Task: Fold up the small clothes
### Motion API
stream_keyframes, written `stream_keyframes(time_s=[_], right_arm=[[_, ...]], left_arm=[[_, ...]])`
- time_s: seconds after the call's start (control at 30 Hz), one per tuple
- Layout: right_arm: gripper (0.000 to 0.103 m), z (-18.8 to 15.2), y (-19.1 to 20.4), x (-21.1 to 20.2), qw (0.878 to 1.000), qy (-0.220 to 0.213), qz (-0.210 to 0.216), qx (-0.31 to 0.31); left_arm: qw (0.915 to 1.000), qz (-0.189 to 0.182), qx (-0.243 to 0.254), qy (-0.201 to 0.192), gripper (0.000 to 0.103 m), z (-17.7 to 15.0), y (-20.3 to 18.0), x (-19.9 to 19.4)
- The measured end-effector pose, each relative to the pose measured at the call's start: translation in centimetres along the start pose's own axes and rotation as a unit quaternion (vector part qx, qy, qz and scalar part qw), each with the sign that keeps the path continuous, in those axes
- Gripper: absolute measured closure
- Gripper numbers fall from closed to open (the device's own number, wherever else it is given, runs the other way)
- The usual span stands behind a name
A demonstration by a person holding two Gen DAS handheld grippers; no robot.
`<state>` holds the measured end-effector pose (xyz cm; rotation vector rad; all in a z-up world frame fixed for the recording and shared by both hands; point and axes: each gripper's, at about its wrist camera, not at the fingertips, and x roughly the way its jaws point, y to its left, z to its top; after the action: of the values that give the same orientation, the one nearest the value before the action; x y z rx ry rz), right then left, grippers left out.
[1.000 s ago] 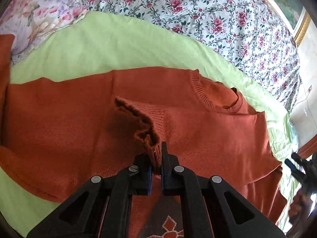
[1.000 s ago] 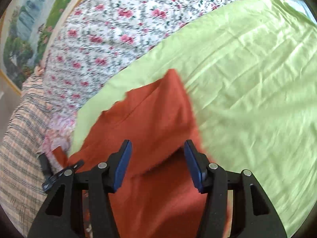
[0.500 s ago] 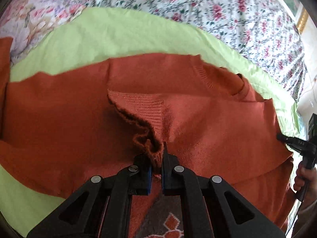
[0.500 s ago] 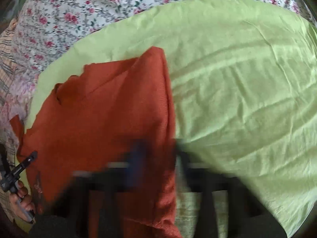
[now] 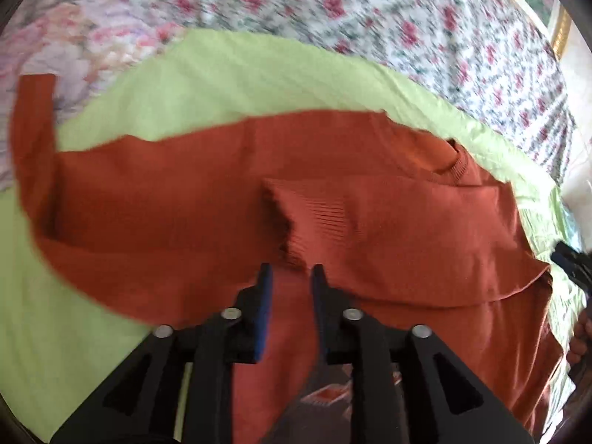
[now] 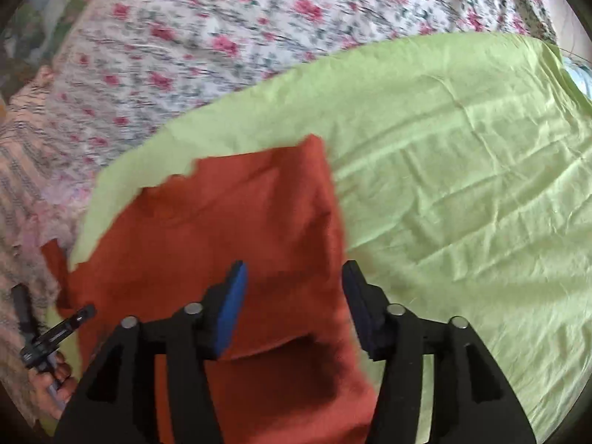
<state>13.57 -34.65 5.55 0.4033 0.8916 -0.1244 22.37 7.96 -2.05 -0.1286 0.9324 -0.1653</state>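
A rust-orange knitted sweater (image 5: 185,199) lies spread on a light green sheet (image 5: 229,77). One sleeve is folded across the body, and its ribbed cuff (image 5: 307,218) lies flat just ahead of my left gripper (image 5: 290,277), which is open with nothing between its pads. The neckline (image 5: 457,166) is at the upper right. In the right wrist view the sweater (image 6: 222,229) lies left of centre, and my right gripper (image 6: 294,277) is open above its right edge, holding nothing.
The green sheet (image 6: 462,170) covers a bed with a floral cover (image 6: 259,29) behind it. The other gripper shows at the right edge of the left view (image 5: 571,262) and at the lower left of the right view (image 6: 55,333).
My left gripper was shut on the sleeve cuff and has now opened; the cuff lies flat on the sweater body. My right gripper stays open and has shifted over the sweater's edge.
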Motion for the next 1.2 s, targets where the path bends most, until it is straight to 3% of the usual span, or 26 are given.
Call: stream_keyframes(time_s=[0.13,0.23,0.3,0.37,0.5,0.6,0.63,0.67,0.7,0.73,0.77,0.8,0.97,1.2], right_arm=[[0.042,-2.8,2.8,-0.6,0.999,0.018,0.043,-0.022],[0.041,-4.6,4.1,0.0,0.997,0.04,0.057,-0.027],[0.041,-5.5,5.0,0.5,0.996,0.055,0.068,-0.031],[0.041,-6.6,5.7,0.6,0.994,0.063,0.075,-0.04],[0.041,-8.0,6.0,1.5,0.993,0.079,0.073,-0.036],[0.041,-8.6,6.3,2.3,0.993,0.092,0.069,-0.035],[0.041,-8.8,6.4,2.5,0.992,0.096,0.068,-0.037],[0.041,-9.0,6.6,2.8,0.992,0.1,0.066,-0.038],[0.041,-9.1,6.7,3.0,0.992,0.102,0.067,-0.037],[0.041,-9.3,6.7,3.1,0.992,0.104,0.069,-0.035],[0.041,-9.4,6.7,3.3,0.991,0.106,0.072,-0.032],[0.041,-9.4,6.8,3.4,0.991,0.107,0.072,-0.032],[0.041,-9.4,7.5,3.0,0.991,0.102,0.077,-0.041],[0.041,-9.7,7.7,1.9,0.991,0.09,0.096,-0.034]], left_arm=[[0.9967,0.058,-0.04,-0.039,0.053,1.6,4.6,-2.7],[0.9903,0.109,-0.071,-0.049,0.044,3.5,9.0,-3.2],[0.9863,0.125,-0.097,-0.047,0.03,5.1,12.3,-2.9],[0.9815,0.148,-0.113,-0.044,0.023,6.9,15.0,-1.9],[0.9639,0.224,-0.142,-0.023,0.02,10.7,19.9,1.1],[0.9589,0.231,-0.165,0.008,0.019,12.7,23.4,4.1],[0.9574,0.234,-0.169,0.015,0.02,12.7,24.2,4.8],[0.9572,0.232,-0.172,0.019,0.028,12.8,24.7,5.6],[0.9567,0.236,-0.169,0.017,0.044,12.8,25.0,6.0],[0.958,0.24,-0.156,0.008,0.054,12.9,24.8,6.1],[0.9609,0.234,-0.148,0.002,0.081,12.9,24.6,6.0],[0.9641,0.222,-0.145,-0.001,0.093,13.0,24.4,5.8],[0.977,0.157,-0.138,-0.044,0.096,12.4,21.8,2.5],[0.9909,0.025,-0.066,-0.115,0.096,10.9,9.5,-3.8]])
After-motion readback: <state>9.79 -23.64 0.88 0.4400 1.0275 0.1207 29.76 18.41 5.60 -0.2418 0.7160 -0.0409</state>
